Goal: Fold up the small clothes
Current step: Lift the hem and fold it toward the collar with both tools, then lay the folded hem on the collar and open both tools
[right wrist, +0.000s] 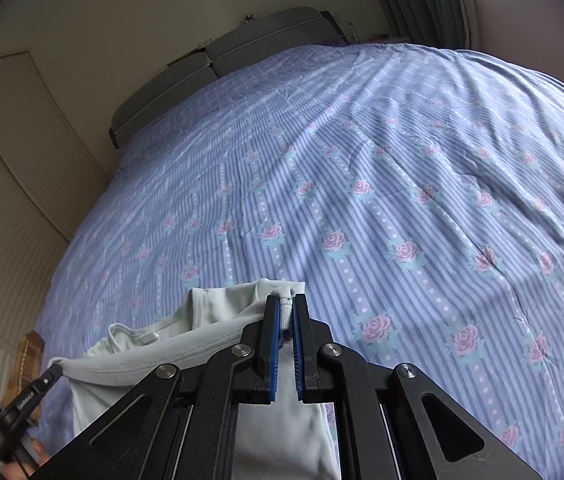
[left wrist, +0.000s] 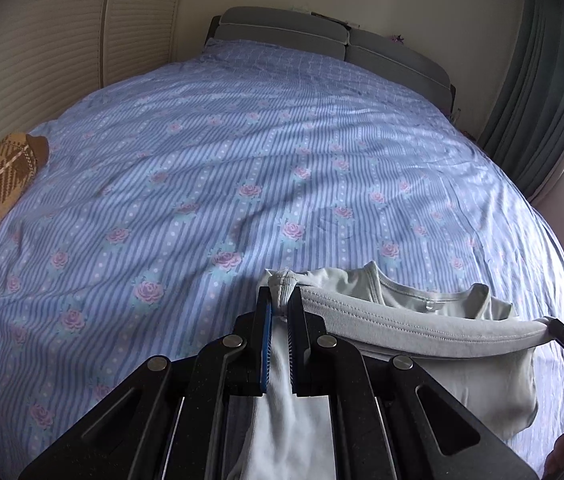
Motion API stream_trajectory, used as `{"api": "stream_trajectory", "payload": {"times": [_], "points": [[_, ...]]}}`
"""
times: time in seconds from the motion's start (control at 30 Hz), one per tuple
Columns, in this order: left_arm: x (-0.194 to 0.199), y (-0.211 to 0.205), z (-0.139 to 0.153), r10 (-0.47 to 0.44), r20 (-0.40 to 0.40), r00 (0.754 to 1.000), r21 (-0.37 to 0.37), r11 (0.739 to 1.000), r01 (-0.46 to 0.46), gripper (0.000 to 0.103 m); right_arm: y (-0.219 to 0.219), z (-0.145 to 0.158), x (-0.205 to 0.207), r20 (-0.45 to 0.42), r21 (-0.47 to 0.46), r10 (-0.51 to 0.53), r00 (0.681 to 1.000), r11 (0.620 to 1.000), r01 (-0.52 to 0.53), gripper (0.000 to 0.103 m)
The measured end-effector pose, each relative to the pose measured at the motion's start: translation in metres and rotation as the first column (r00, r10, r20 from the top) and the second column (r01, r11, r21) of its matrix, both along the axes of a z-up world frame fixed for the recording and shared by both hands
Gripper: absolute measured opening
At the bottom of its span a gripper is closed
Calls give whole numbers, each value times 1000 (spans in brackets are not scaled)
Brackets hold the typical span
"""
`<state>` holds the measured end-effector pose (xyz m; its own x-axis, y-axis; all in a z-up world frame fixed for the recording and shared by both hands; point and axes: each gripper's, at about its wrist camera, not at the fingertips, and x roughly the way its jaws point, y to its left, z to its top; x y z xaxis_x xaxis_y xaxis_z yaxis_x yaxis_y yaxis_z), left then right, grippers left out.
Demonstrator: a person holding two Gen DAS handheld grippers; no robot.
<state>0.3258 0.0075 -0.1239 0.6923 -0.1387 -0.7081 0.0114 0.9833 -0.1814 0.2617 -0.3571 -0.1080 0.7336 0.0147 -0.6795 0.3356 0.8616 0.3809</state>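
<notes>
Bed (left wrist: pixel 242 140), both tools clamped on shirt (left wrist: pixel 421 320)

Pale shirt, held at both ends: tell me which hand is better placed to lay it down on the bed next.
Neither clearly. The left tool and the right tool are each shut on a corner of the shirt, stretched between them above the bedspread. Probably both should lower together.
</notes>
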Motion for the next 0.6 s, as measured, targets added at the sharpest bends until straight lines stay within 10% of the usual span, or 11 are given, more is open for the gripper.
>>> {"api": "stream_trajectory", "payload": {"times": [0.6], "points": [[32, -7, -28, -15, -41, 999, 80, 997, 18, 14, 0, -38, 51, -106, -45, 41, 994, 998, -46, 10]]}}
